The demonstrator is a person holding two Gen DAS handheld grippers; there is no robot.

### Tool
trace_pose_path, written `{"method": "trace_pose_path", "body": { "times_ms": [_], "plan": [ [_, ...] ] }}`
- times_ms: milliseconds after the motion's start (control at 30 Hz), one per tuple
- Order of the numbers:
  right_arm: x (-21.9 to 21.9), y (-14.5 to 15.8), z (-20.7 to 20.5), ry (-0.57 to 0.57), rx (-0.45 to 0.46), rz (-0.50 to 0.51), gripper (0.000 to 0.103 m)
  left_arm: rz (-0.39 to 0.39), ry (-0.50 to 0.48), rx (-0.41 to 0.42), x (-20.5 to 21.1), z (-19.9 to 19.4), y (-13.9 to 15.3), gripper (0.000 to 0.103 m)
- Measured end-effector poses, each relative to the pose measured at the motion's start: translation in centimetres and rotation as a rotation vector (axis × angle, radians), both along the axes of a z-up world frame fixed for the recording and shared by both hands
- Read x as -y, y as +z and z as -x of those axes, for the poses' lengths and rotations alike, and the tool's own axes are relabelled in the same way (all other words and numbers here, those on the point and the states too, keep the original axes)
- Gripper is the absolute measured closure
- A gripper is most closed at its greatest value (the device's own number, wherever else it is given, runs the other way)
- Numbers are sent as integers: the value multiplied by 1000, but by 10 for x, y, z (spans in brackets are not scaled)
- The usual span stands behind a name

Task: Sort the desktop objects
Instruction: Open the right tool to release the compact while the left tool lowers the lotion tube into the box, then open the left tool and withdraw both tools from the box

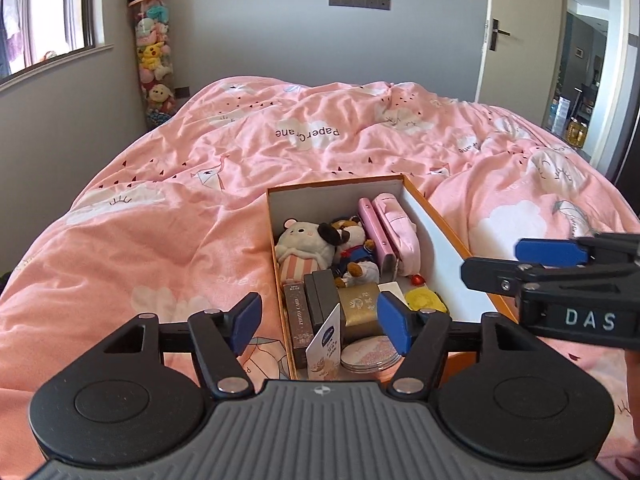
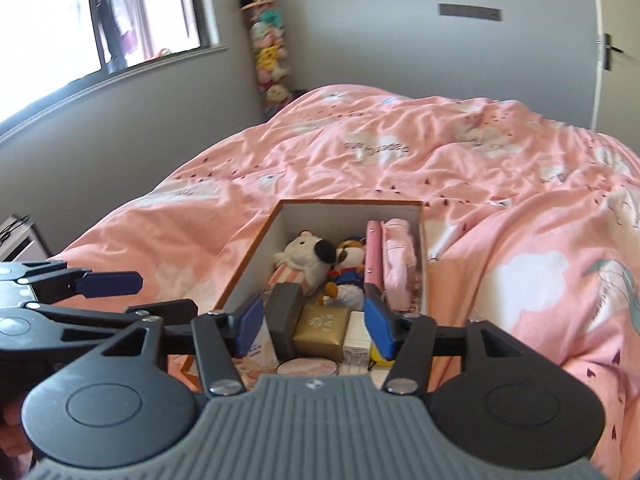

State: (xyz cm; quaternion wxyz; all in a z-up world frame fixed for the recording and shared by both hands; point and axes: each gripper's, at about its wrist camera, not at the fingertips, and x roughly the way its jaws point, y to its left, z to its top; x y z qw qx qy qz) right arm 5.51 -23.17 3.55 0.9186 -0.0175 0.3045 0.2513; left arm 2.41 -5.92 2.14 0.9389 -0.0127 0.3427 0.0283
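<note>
Left wrist view: the left gripper (image 1: 320,322) hangs over the near end of the box (image 1: 440,236), jaws spread wide, gripping nothing. The right gripper (image 2: 314,322) likewise stands wide and empty. The box sits on the bed (image 1: 160,168), packed with the plush toys (image 1: 320,244).

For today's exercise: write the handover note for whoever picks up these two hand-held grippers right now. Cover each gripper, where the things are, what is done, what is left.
Left hand-held gripper: open, holding nothing, above the near end of the box.
Right hand-held gripper: open, holding nothing, above the same end.
Orange box sits on the pink duvet. Inside: white plush, bear plush, pink case, gold box, round tin, photo card box.
Done: these things are packed in the box.
Left: nothing loose shows on the duvet; check outside the views.
</note>
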Motion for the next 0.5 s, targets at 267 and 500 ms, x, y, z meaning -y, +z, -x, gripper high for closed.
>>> {"method": "trace_pose_path", "body": {
  "times_ms": [267,500],
  "plan": [
    [-7,-41,1,-93,9,65,40,-65,43,3,11,-1,-32,25],
    [-9,-60,2,-97,12,83,40,-62,51,-76,10,-5,-52,25]
  ]
}}
